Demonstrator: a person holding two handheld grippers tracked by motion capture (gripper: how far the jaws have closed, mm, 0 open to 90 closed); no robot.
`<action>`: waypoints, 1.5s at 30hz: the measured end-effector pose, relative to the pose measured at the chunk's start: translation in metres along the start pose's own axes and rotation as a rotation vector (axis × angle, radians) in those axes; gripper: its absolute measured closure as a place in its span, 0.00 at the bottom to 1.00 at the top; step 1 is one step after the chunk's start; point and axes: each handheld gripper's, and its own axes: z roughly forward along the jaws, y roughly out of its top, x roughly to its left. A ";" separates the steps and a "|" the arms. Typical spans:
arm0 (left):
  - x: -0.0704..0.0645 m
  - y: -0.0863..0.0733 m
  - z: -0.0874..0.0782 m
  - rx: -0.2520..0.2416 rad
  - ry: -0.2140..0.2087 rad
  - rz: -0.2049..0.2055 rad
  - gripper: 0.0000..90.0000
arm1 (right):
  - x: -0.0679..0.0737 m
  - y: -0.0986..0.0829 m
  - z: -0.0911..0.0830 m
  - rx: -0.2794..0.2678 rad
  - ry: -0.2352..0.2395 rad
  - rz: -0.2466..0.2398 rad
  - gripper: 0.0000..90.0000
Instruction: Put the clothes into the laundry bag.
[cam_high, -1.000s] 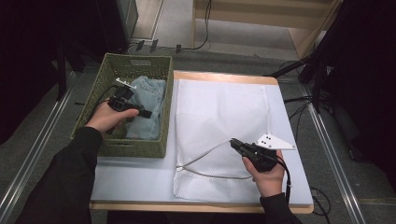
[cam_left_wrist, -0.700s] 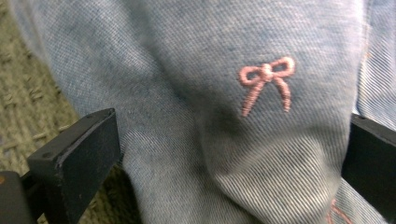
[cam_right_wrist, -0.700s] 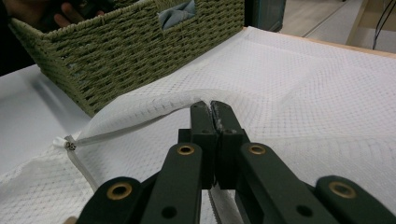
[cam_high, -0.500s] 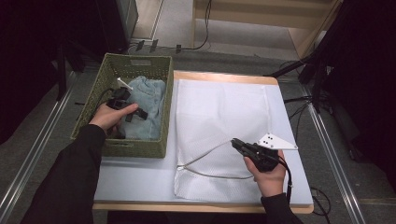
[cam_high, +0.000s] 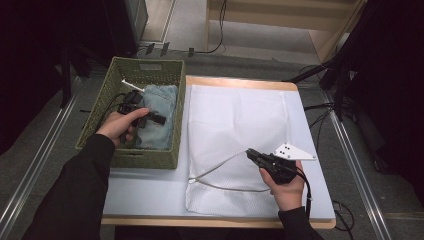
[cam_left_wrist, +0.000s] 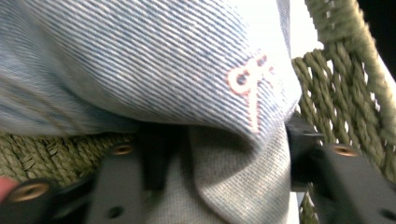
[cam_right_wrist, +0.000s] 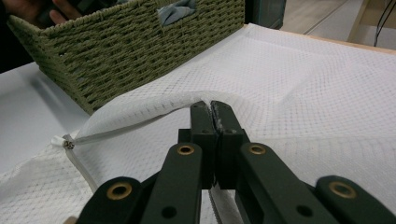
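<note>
high view: the left hand-held gripper (cam_high: 150, 116) sits inside the green woven rectangular basket (cam_high: 114, 89), which stands at the left edge of the pale desk (cam_high: 145, 192), partly over it. the folded light-blue denim garment (cam_high: 156, 117) lies in the basket's right half, beside the wall nearest the white mesh laundry bag (cam_high: 235, 125). left gripper view: the jaws stand apart with a fold of the denim (cam_left_wrist: 154, 70) between them; whether they press it cannot be told. woven wall (cam_left_wrist: 336, 93) rises just to the right, leaving little room on that side.

the right hand-held gripper (cam_high: 254, 156) rests low over the bag, which is spread flat across the desk's middle and right, its near edge close to the desk's front border. right gripper view: the jaws are together, clamped on the raised white hem (cam_right_wrist: 154, 112) at the bag's opening. the basket's corner (cam_right_wrist: 116, 56) stands near, to the left of the lifted hem; open mesh lies ahead and right.
</note>
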 end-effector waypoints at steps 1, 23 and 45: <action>0.000 0.001 0.001 0.002 -0.015 -0.048 0.41 | 0.000 0.000 0.000 0.002 0.001 -0.001 1.00; -0.036 0.008 0.044 0.165 0.441 0.086 0.55 | -0.001 -0.002 0.000 0.004 0.003 -0.003 1.00; -0.049 0.004 -0.025 -0.146 0.404 0.155 0.63 | -0.003 -0.003 -0.001 0.010 0.022 -0.002 1.00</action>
